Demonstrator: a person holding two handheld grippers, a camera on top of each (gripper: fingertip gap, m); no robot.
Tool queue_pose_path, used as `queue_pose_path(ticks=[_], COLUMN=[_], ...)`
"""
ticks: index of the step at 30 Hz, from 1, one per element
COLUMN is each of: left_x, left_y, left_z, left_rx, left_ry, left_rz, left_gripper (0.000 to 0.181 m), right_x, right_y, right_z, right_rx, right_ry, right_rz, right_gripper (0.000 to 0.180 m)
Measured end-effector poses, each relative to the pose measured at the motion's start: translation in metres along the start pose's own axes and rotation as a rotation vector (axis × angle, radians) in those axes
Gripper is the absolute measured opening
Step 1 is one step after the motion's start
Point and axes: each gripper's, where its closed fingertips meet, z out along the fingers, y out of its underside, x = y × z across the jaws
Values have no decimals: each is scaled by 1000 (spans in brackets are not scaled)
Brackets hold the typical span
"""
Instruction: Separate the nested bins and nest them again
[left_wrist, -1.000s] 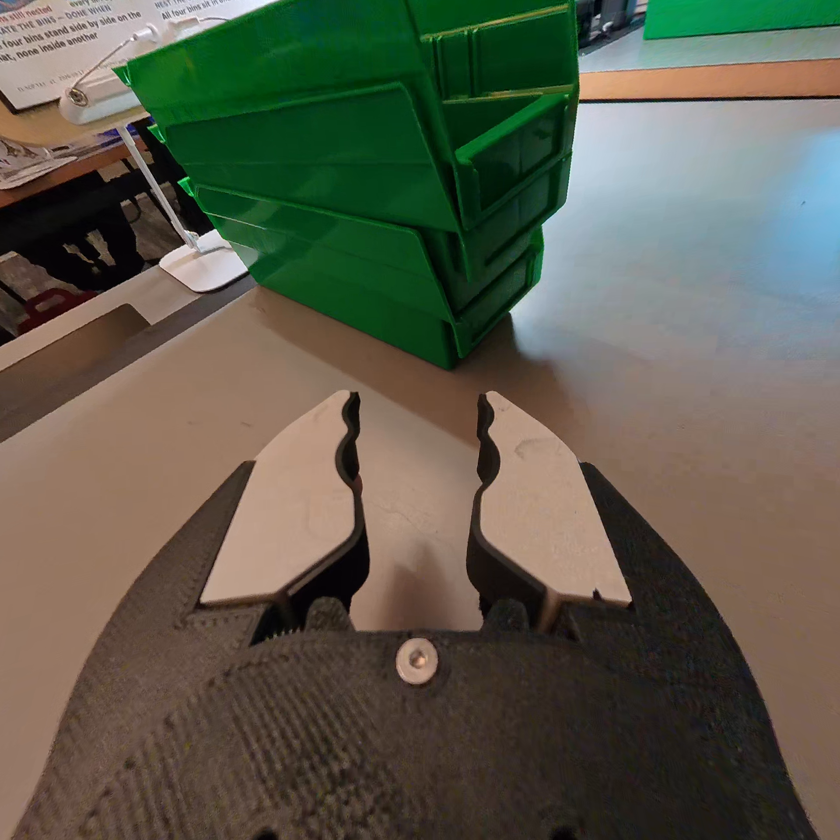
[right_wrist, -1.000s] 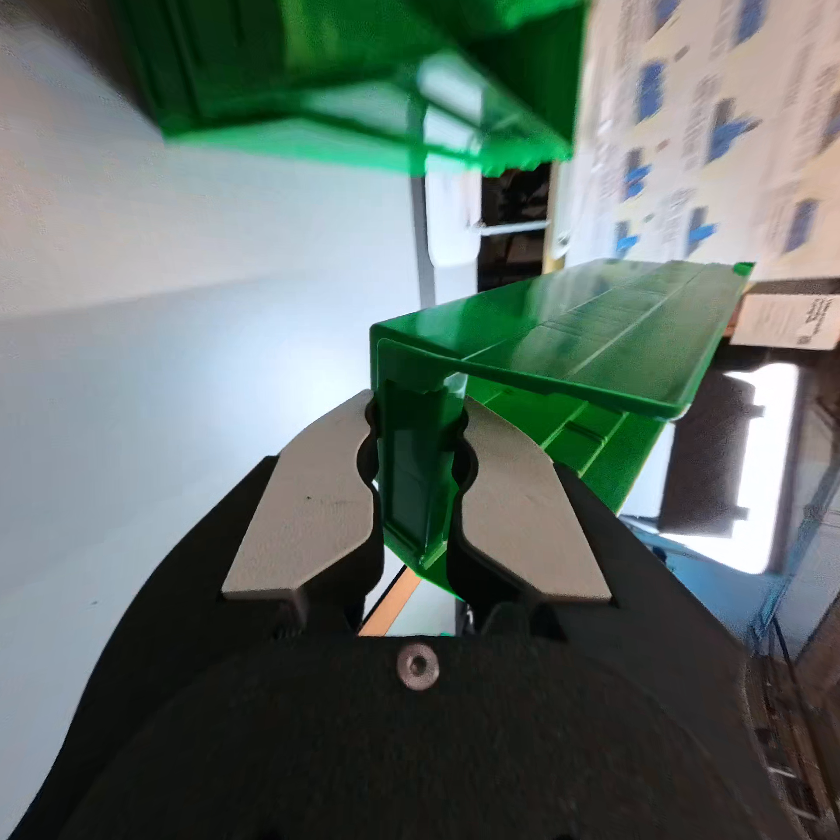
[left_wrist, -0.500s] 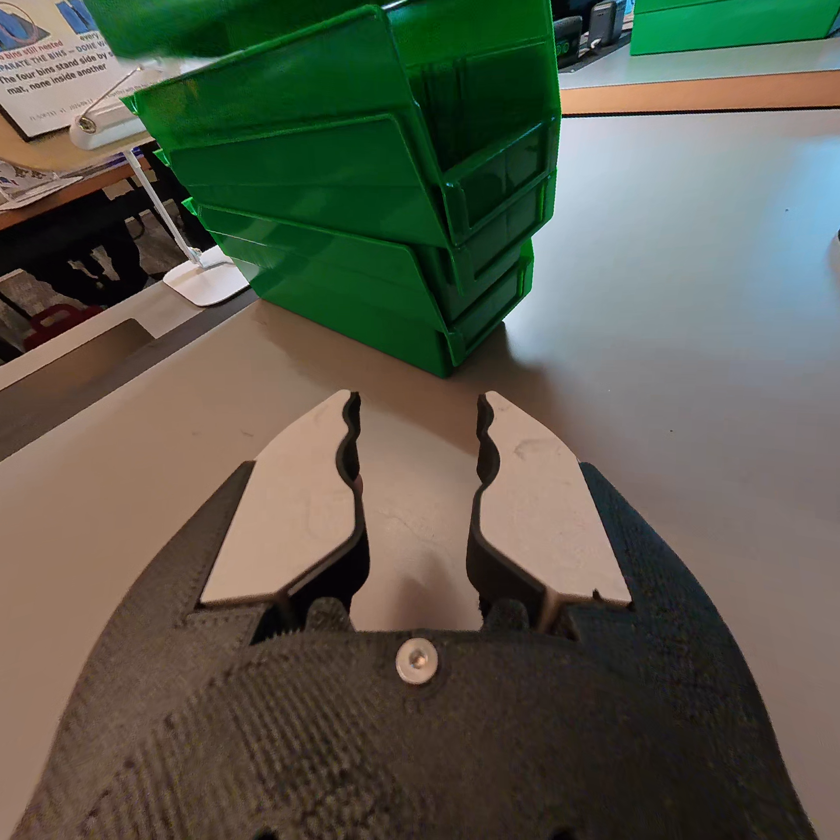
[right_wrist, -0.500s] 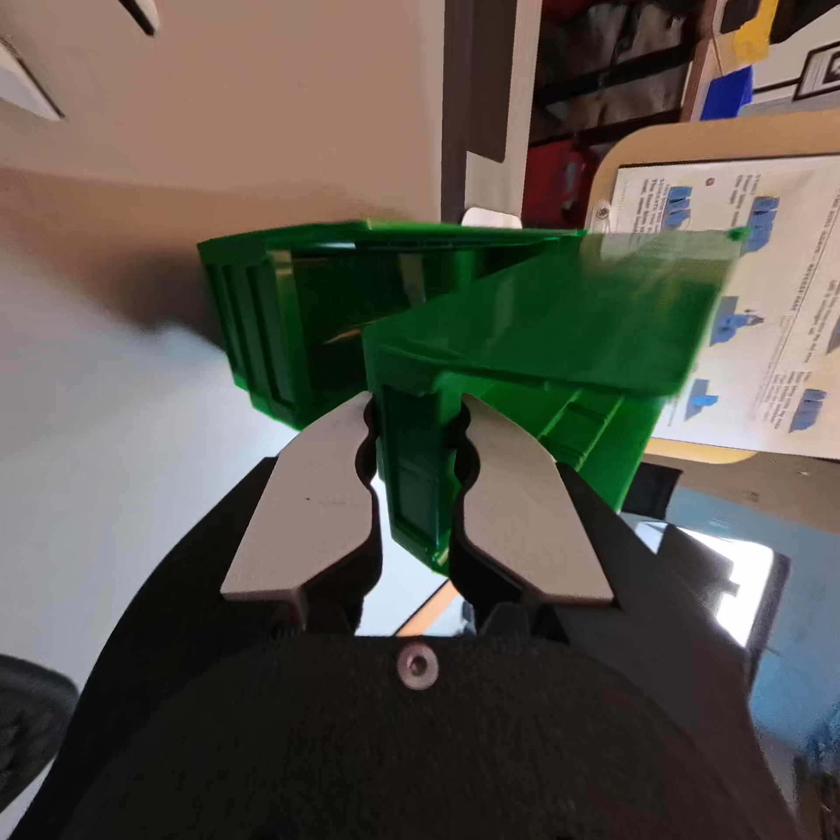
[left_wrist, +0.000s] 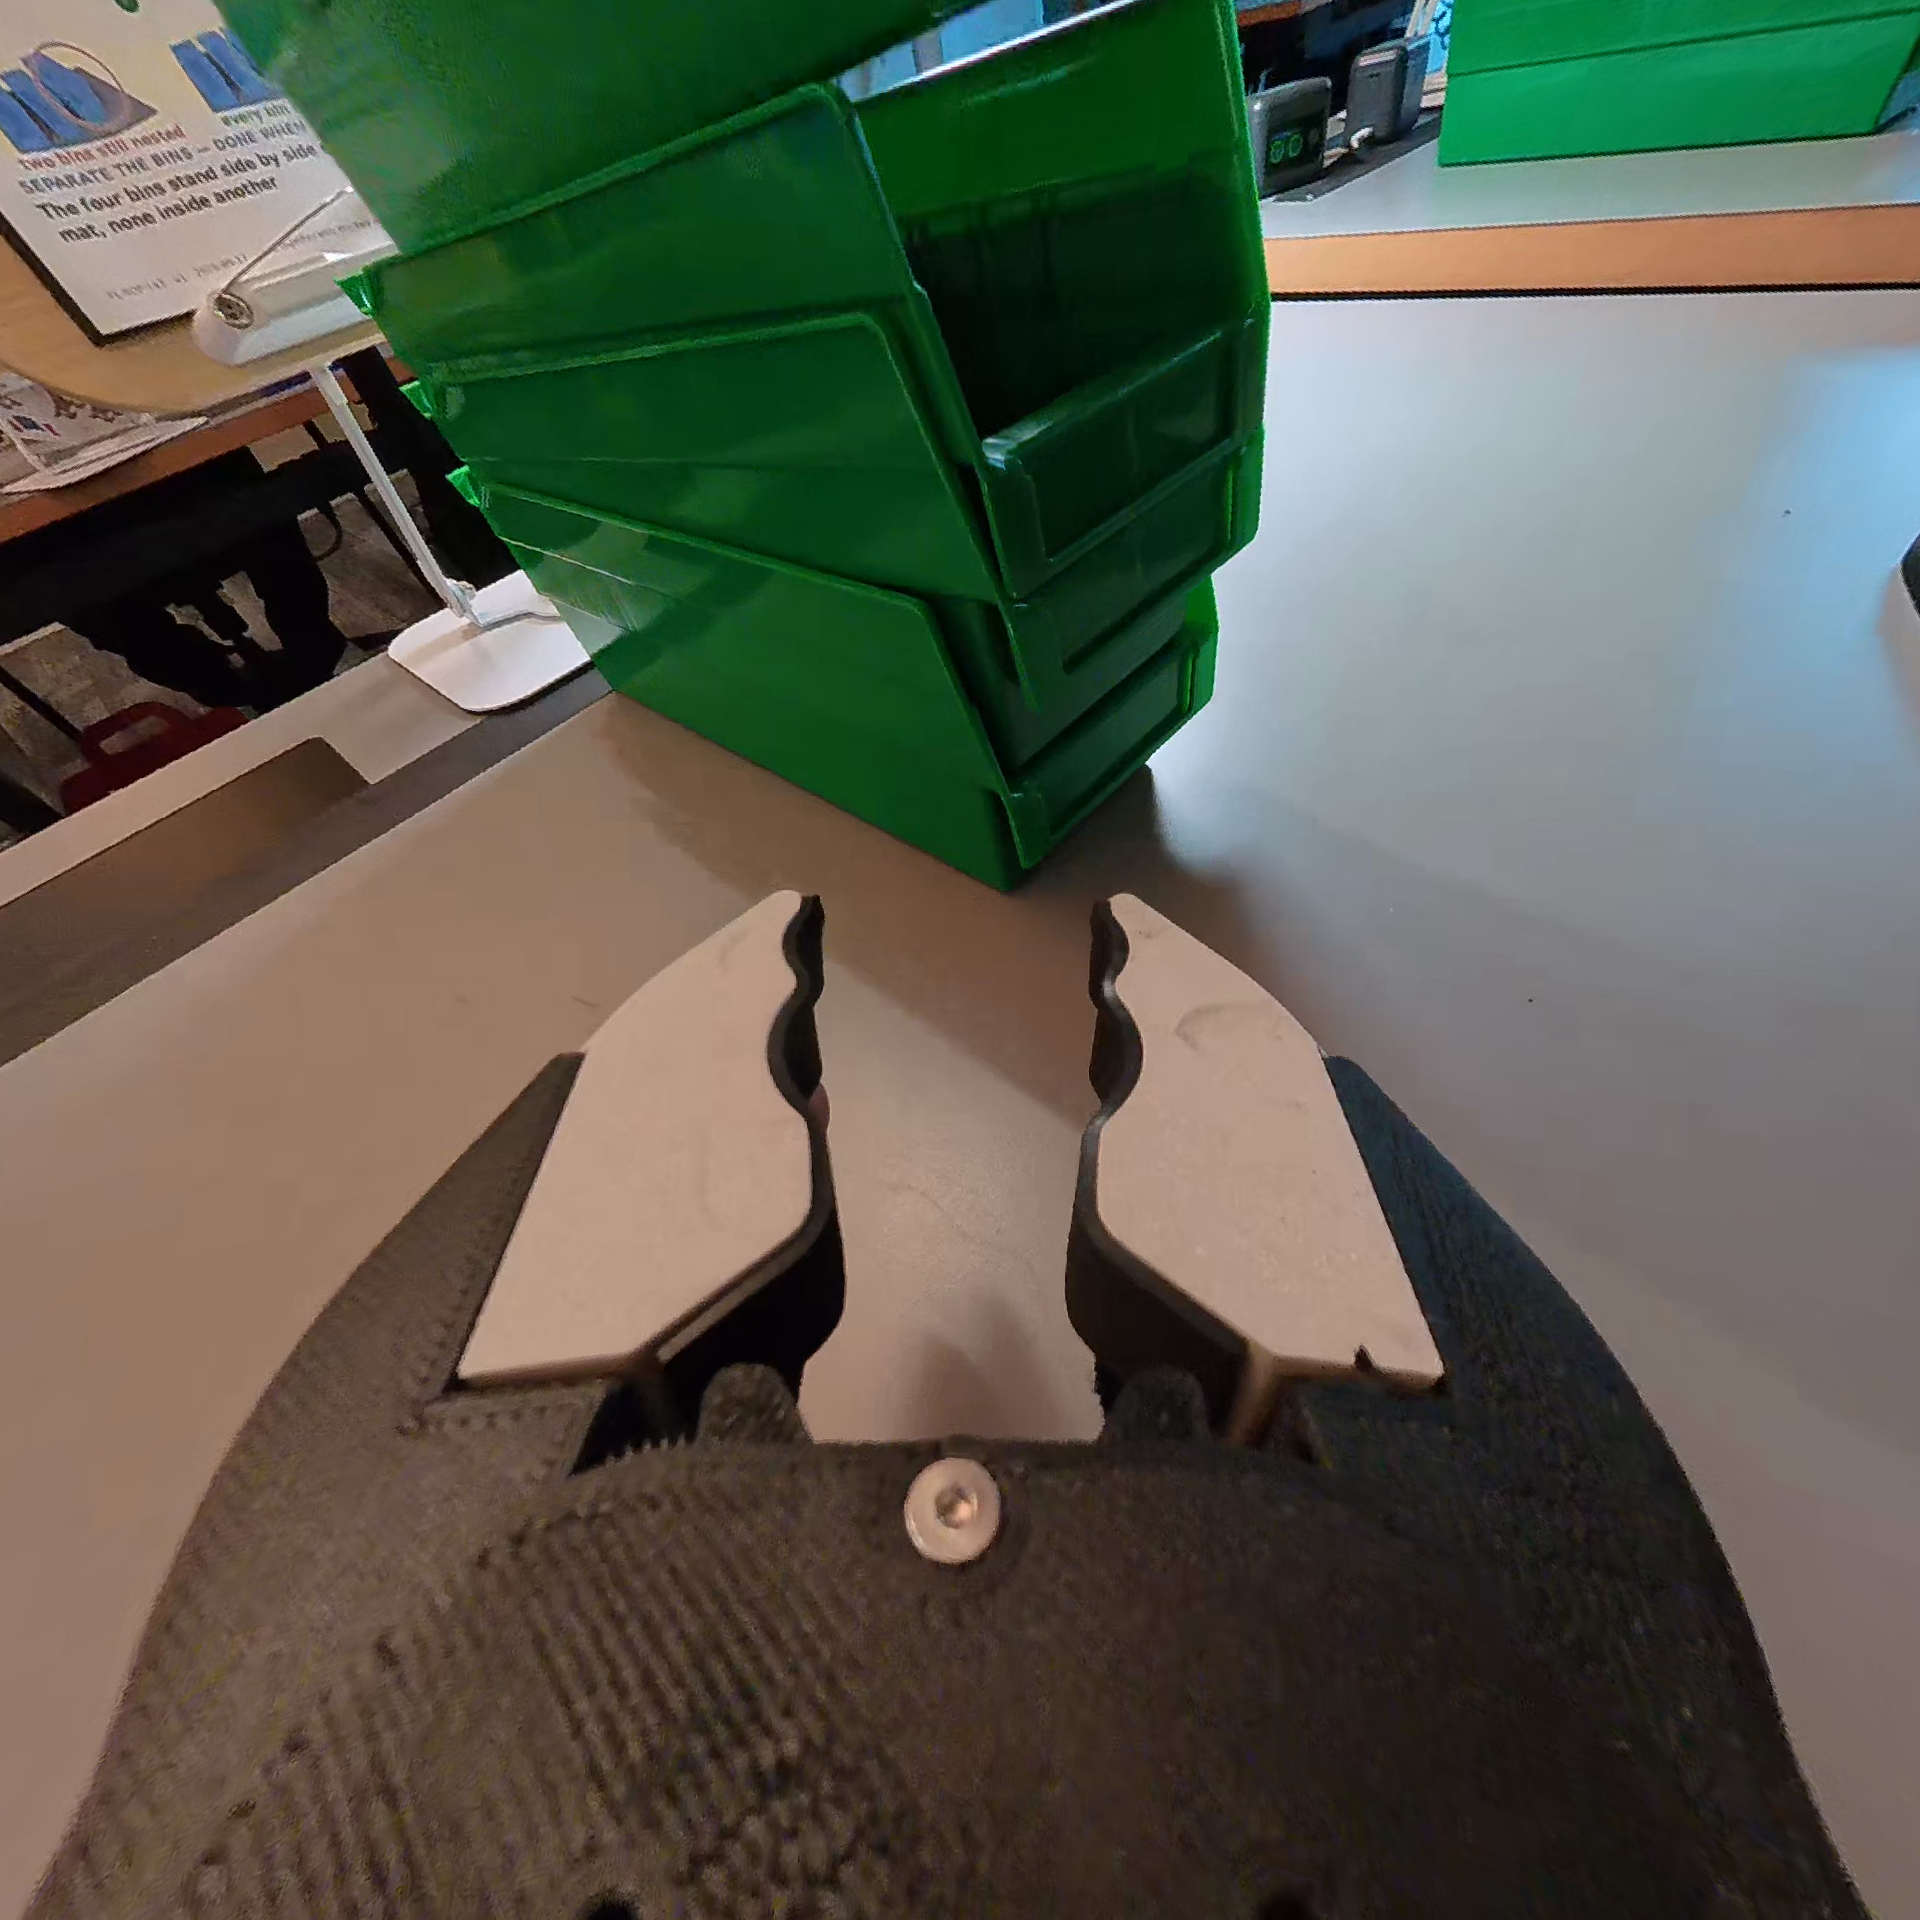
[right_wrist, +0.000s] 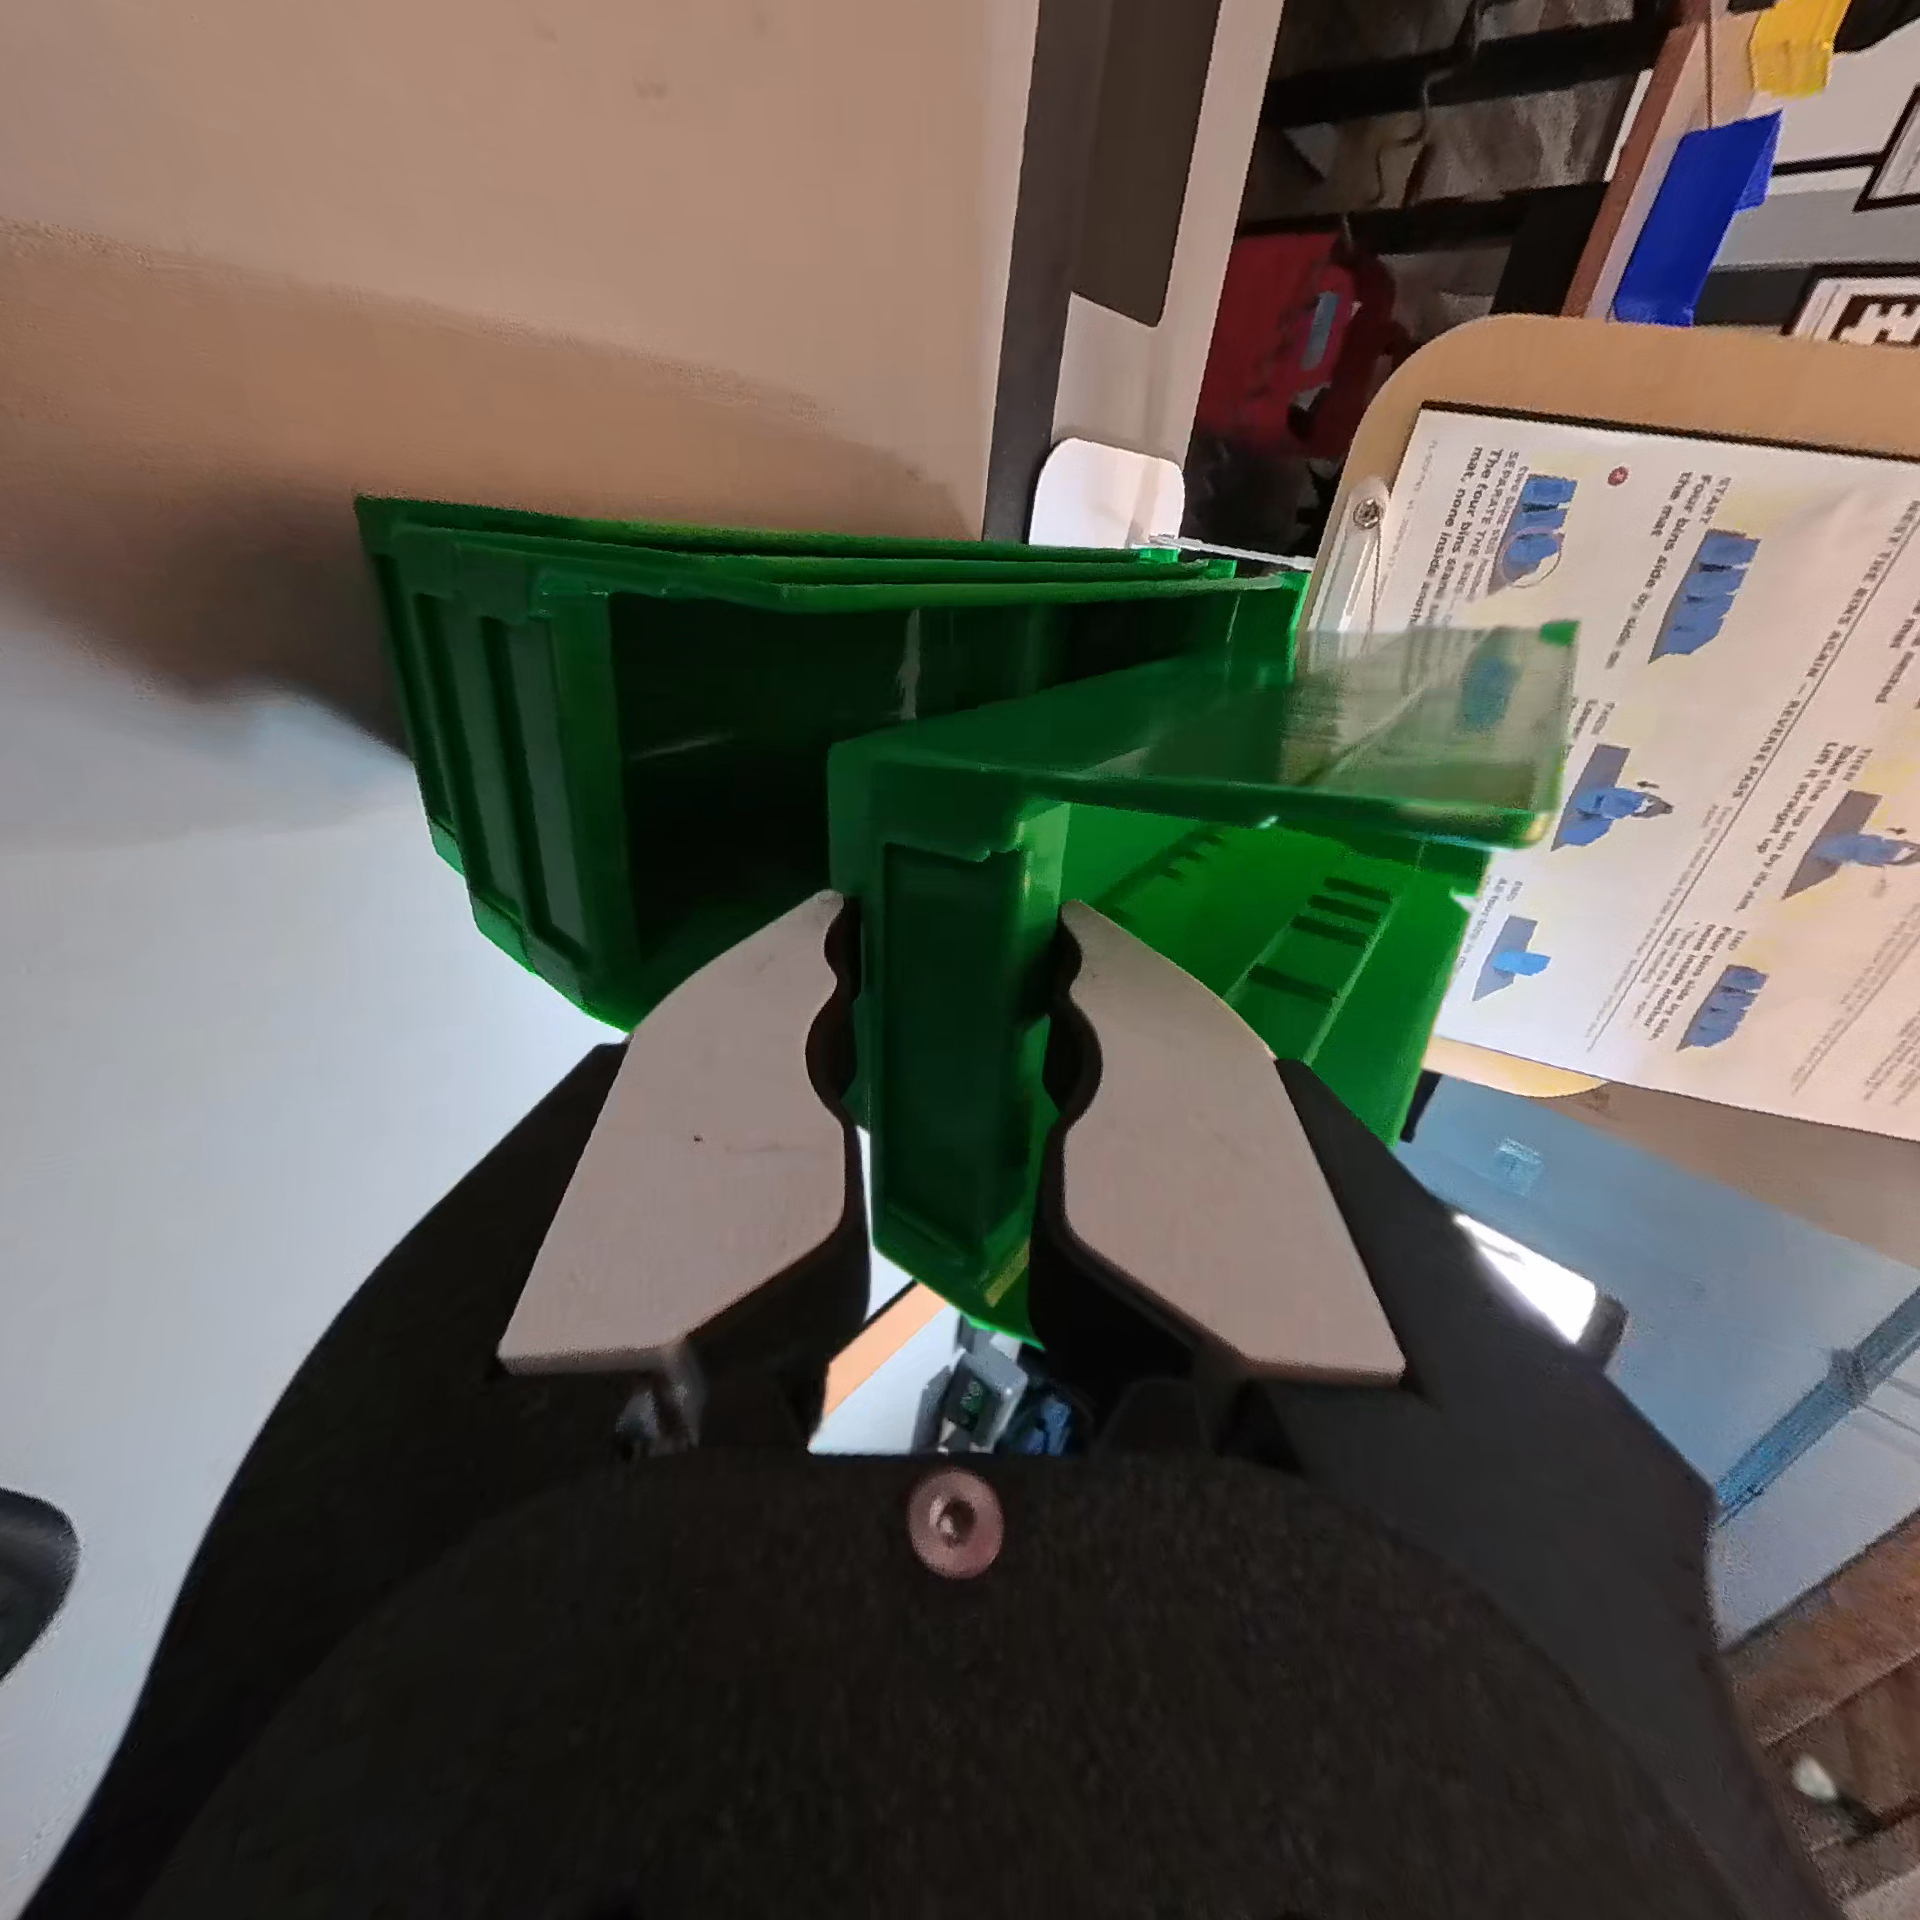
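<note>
Gripping one green bin (right_wrist: 940, 1049) by its front lip, the right gripper (right_wrist: 951, 977) has its jaws closed against both sides of that lip, and the bin juts forward and to the right of the fingertips, clear of anything beneath it. A second ago the same bin filled this view with only a blurred stack far up and to the left; now the stack (right_wrist: 623, 748) sits just beyond and left of the held bin, so the bin has come off and swung out to the side. That suggests the first separation is done and the next need is a bare patch of table (left_wrist: 1558, 727) to set it on.

The left gripper (left_wrist: 956, 925) is open and empty, its jaws well apart, resting low over the table with the stack straight ahead of its tips. A second ago four tiers showed there; now I count three nested bins (left_wrist: 831, 540) standing together, with the underside of the lifted one (left_wrist: 540, 94) blurred at the top of the view, up and left of the fingers.

Count: four bins of this set, one in the air and three nested. Two grippers. Another green bin-like shape (left_wrist: 1683, 94) lies far ahead and to the right, on a farther surface; I cannot tell how many are there. One instruction sheet (right_wrist: 1704, 748) stands on a board beyond the held bin, to the right.
</note>
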Motion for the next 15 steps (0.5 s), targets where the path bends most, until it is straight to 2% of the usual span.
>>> queue_pose_path(ticks=[7, 12, 15], left_x=[0, 0, -1], left_y=[-2, -2, -2], left_z=[-1, -2, -2], left_rx=[8, 10, 11], left_ry=[-3, -4, -5], left_rz=[1, 3, -1], left_gripper=[50, 50, 50], right_x=[-31, -39, -44], right_y=[-16, -15, -16], right_z=[12, 28, 24], right_rx=[38, 79, 137], right_ry=[-101, -20, 7], right_rz=[-14, -2, 42], right_gripper=[33, 39, 53])
